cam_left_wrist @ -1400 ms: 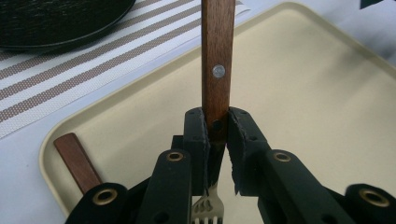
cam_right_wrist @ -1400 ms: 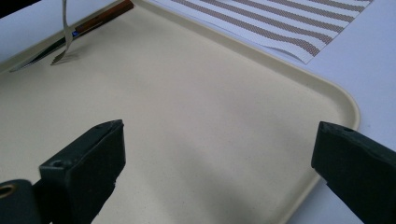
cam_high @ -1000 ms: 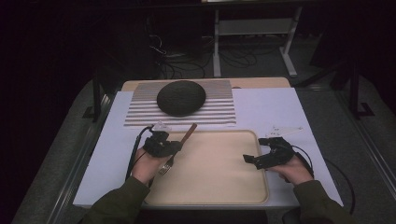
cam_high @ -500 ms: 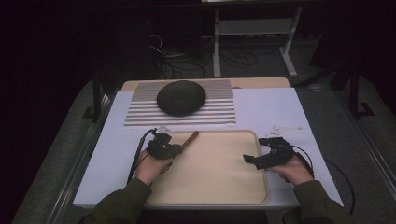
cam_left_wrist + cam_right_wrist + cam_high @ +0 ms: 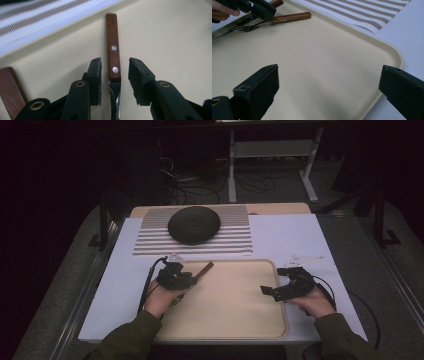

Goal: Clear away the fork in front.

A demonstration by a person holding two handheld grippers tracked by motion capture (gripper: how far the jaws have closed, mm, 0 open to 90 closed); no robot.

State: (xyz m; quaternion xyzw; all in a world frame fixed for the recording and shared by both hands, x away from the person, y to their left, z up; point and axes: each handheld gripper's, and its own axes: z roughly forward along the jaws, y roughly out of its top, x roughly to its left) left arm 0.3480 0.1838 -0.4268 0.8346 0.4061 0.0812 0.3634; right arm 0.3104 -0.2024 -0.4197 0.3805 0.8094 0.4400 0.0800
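- Fork (image 5: 113, 62), wooden-handled, flat on the cream tray (image 5: 235, 320) near its far left corner, between the jaws of the left gripper (image 5: 115, 75) but untouched by either pad.
- Left gripper (image 5: 176, 277): released, jaws just been opening, a clear gap each side of the handle; fork let go, not grasped.
- Just to the left, a second wooden handle (image 5: 10, 87), near the tray's left edge; from the right gripper view, fork tines (image 5: 240, 28) and brown handle (image 5: 292, 17) lying beside this other utensil.
- Right gripper (image 5: 285, 282): jaws wide apart, nothing between them, poised over the tray's right edge.
- Farther out, beyond the tray's far edge: striped placemat (image 5: 200, 242) with a dark round bowl (image 5: 194, 224) turned over on it.
- Possible trouble, as a judgement only: pulling back with a pad low enough to drag the handle, sliding the fork crooked or onto its neighbour.
- Also likely: closing again off-centre and catching the smooth metal neck instead of the wood, so that the fork swivels or slips.
- Reaching left carelessly: knocking the second handle against the tray rim.
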